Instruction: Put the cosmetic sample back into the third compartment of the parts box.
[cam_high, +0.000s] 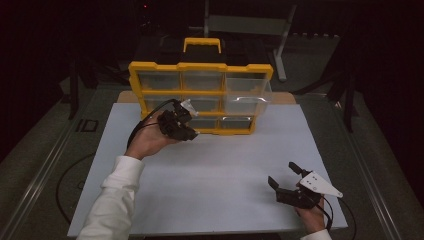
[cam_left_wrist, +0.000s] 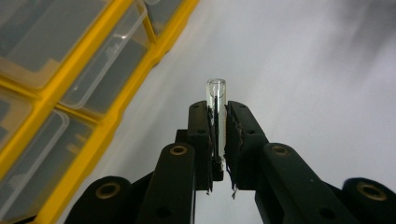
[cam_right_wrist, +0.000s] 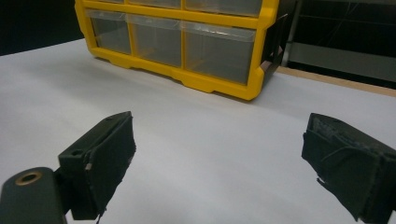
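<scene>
Pick is done: left tongs (cam_left_wrist: 218, 140) are clamped nearly closed on a small clear glass vial (cam_left_wrist: 216, 100), open rim sticking out past the jaw tips, pads pressing both sides. Vial is off the table (cam_high: 225, 165), held in the air just in front of the yellow drawer organizer (cam_high: 200, 97). What's left, judging by the setup: get the vial into one of the clear drawers. The wide right-hand drawer (cam_high: 247, 92) looks pulled out a bit, likely the target, can't be sure. No vial is visible inside any drawer, though the clear plastic makes that hard to read. In the high view the left tongs (cam_high: 182, 120) sit at the lower left front of the organizer, left hand (cam_high: 147, 140) wrapped under the body, forearm in a white sleeve (cam_high: 117, 200) coming up from the bottom edge, wrist cocked so the jaws point roughly right and toward the cabinet face. In the left gripper view the organizer runs diagonally across the upper left, so the tool is rolled. Right tongs (cam_high: 286, 181) rest low near the near right corner of the table, well apart from the organizer, jaws spread wide with nothing between them; the right gripper view shows bare white table between the pads (cam_right_wrist: 109, 158), organizer (cam_right_wrist: 187, 42) ahead. Right hand (cam_high: 312, 215) idle.
</scene>
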